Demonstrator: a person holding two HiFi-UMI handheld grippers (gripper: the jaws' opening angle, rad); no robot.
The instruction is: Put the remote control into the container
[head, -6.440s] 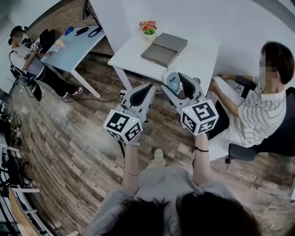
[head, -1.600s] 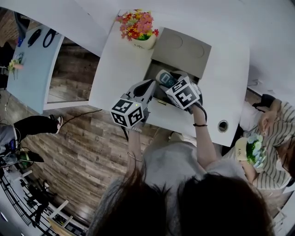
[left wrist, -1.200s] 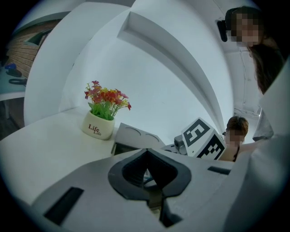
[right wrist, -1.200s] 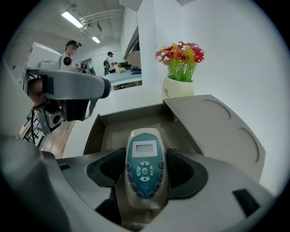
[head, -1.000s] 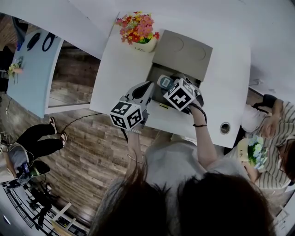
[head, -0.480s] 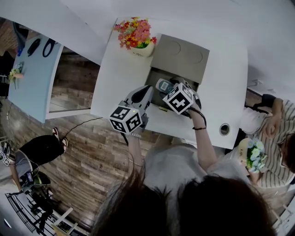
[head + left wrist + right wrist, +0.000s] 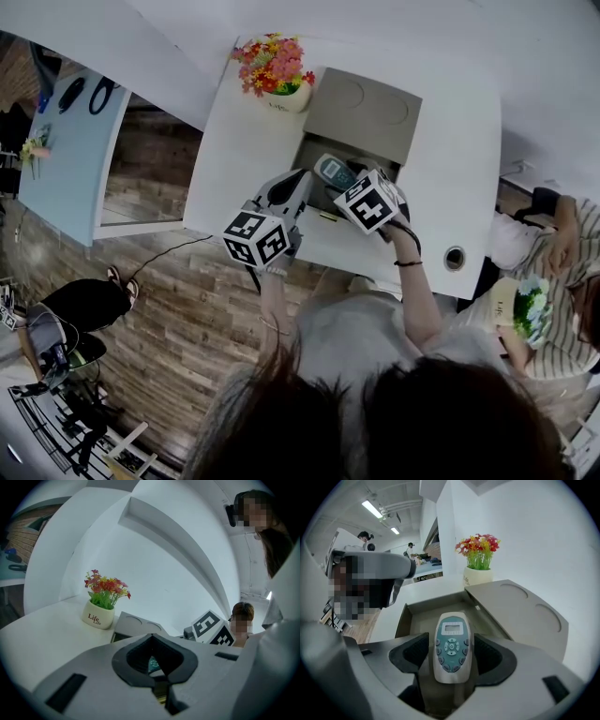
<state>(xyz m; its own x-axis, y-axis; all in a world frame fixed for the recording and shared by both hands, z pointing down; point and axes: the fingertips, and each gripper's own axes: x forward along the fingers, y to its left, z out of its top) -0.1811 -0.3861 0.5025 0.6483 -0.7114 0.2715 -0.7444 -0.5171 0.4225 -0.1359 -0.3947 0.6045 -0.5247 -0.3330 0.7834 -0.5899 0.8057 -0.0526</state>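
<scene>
Reaching over the table, the right gripper clamps the remote control lengthwise between its jaws, its screen end jutting above the open container. Just beside it, the left gripper hovers, jaws together and empty.

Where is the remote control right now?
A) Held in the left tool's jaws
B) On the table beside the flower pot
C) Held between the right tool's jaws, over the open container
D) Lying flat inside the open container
C: the right gripper view shows the remote control clamped between the jaws of the right tool, with the open container just beyond and below it.
</scene>
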